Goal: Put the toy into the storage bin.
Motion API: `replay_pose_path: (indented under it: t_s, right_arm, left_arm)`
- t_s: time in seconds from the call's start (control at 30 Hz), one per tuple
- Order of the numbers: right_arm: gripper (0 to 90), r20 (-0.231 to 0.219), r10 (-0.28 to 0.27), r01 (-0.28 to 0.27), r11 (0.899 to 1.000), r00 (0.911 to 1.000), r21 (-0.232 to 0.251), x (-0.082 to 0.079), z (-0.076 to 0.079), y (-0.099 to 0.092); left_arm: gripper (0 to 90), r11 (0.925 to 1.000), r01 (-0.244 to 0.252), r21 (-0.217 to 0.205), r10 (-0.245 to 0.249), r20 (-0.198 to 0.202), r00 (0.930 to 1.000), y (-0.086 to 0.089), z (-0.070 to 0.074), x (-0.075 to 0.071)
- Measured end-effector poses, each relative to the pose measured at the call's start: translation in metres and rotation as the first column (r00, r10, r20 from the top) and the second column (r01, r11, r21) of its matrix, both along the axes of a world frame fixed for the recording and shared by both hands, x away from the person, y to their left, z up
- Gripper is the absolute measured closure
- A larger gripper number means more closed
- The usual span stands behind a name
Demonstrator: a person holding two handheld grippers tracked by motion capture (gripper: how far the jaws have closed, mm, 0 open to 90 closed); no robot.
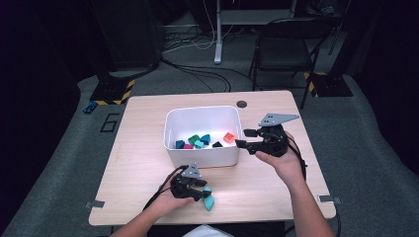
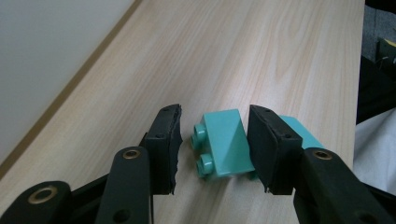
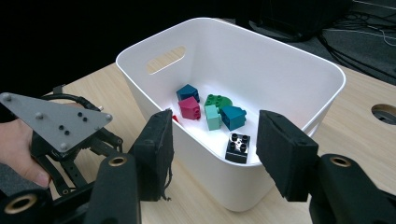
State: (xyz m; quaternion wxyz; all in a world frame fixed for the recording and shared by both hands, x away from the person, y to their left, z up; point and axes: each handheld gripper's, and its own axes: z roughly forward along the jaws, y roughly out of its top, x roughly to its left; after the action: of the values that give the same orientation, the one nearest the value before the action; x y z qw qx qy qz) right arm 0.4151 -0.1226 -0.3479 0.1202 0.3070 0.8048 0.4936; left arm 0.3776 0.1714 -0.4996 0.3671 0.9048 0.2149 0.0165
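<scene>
Here, nearest me at the bottom centre of the high view, my left gripper (image 1: 198,188) sat low on the table (image 1: 143,163) with a turquoise toy brick (image 1: 208,199) between its tips. In the left gripper view that brick (image 2: 223,144) lay on its side in the middle of the frame, studs facing the left pad (image 2: 164,147). The right pad (image 2: 266,145) looked to be against its sloped face, while a sliver of wood showed between the studs and the left pad. So the jaws stood partly apart, bracketing the brick without a full pinch. I judged they were set square to it so that closing would catch it across its short width. A second turquoise piece (image 2: 299,130) peeked out behind the right pad.

Farther up, right of centre, my right gripper (image 1: 249,139) hung beside the white bin (image 1: 171,145), jaws half apart and empty. I read that as waiting at the rim, clear of the left hand's path.

In the right gripper view the bin (image 3: 299,65) held loose bricks: a black one (image 3: 238,147) nearest, then teal (image 3: 233,116), mint (image 3: 213,116), magenta (image 3: 190,108), dark blue (image 3: 187,92) and green (image 3: 217,101).
</scene>
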Motion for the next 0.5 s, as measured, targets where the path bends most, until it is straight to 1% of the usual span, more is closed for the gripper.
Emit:
replay_pose_path:
  t_s: [0.1, 0.17, 0.2, 0.23, 0.3, 0.37, 0.5]
  right_arm:
    - [45.6, -0.001, -0.001, 0.001, 1.000, 1.0000, 0.001, 0.0000, 0.0001, -0.0003]
    - [45.7, 0.000, -0.001, 0.001, 1.000, 1.0000, 0.001, 0.0000, 0.0001, -0.0003]
    - [45.7, 0.000, -0.001, 0.001, 1.000, 1.0000, 0.001, -0.0001, 0.0002, -0.0003]
    - [45.7, 0.001, 0.000, 0.000, 1.000, 1.0000, 0.001, -0.0001, 0.0002, -0.0002]
    - [45.6, 0.000, 0.000, 0.000, 1.000, 1.0000, 0.000, 0.0000, 0.0000, 0.0000]
    - [45.7, -0.001, 0.001, -0.001, 1.000, 1.0000, -0.001, 0.0001, -0.0003, 0.0002]
    - [45.6, 0.000, 0.002, -0.002, 1.000, 1.0000, -0.002, 0.0001, -0.0004, 0.0005]
  left_arm:
    - [56.6, 0.9999, 0.000, 0.010, 0.000, -0.009, 1.0000, -0.0008, -0.0047, 0.0000]
    - [58.5, 1.0000, -0.002, -0.005, 0.002, -0.024, 0.9997, -0.0007, -0.0066, 0.0004]
    - [58.9, 1.0000, -0.003, -0.004, 0.003, -0.021, 0.9998, -0.0007, -0.0065, 0.0005]
    - [60.7, 1.0000, -0.002, 0.006, 0.002, -0.010, 0.9999, -0.0012, -0.0068, 0.0003]
    - [63.6, 0.9996, 0.007, 0.028, -0.007, -0.012, 0.9999, -0.0017, -0.0079, 0.0003]
    - [64.1, 0.9997, 0.002, 0.026, -0.002, -0.008, 1.0000, -0.0024, -0.0096, 0.0001]
    - [66.5, 0.9997, -0.003, 0.023, 0.003, -0.013, 0.9999, -0.0017, -0.0093, 0.0016]
